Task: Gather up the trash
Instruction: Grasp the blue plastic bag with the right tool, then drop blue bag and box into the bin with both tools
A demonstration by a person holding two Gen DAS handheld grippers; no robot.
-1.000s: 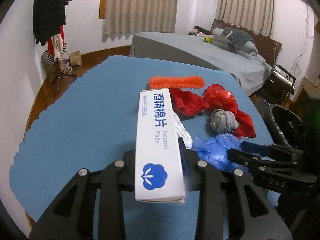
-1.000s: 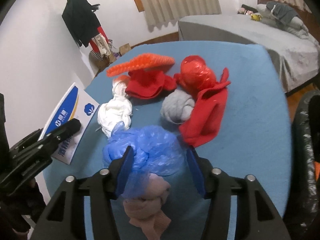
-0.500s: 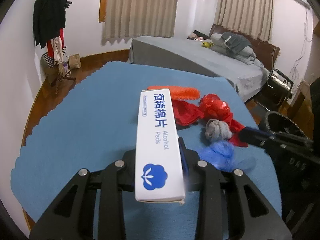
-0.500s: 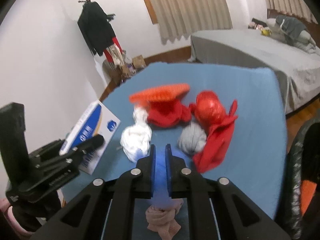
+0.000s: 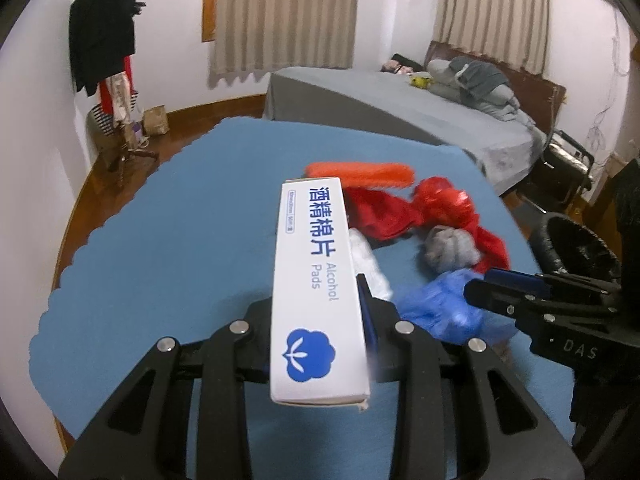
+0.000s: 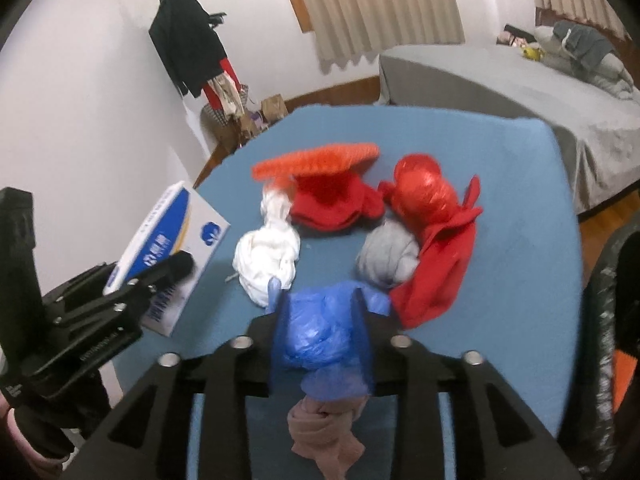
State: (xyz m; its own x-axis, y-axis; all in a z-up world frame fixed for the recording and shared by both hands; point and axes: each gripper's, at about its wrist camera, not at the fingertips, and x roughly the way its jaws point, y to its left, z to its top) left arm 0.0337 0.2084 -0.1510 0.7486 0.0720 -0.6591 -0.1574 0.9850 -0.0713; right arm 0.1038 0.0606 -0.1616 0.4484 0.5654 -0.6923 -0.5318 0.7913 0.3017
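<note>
With the crumpled blue plastic bag (image 6: 320, 334) sitting between the jaws of my right gripper (image 6: 322, 334), which have just been opening from a full pinch and now stand at about half width, I read the grab as unsettled: the bag fills the gap and touches both blue pads, yet I cannot call it a firm hold. To do this step well I would close again lower on the bulk of the bag rather than on its loose skirt, lift only once the plastic stops slipping, and swing it toward the black-lined bin (image 6: 612, 300) at the right edge of the table. A knotted beige stocking (image 6: 324, 428) lies just under the bag and could ride up with it. My left gripper (image 5: 320, 312) is clamped narrow on a white box of alcohol pads (image 5: 316, 292), held up off the cloth. Beyond the bag, on the blue tablecloth (image 6: 520, 184), lie a white plastic bag (image 6: 268, 264), a grey wad (image 6: 386, 258), a red cloth (image 6: 436, 276), a shiny red plastic bag (image 6: 422, 188), a second red cloth (image 6: 332, 204) and an orange bristly strip (image 6: 316, 160), all bunched close together. Past the table, a bed with a grey cover (image 6: 500, 92) stands under curtained windows, and a coat stand (image 6: 188, 40) hung with dark clothing occupies the corner.
</note>
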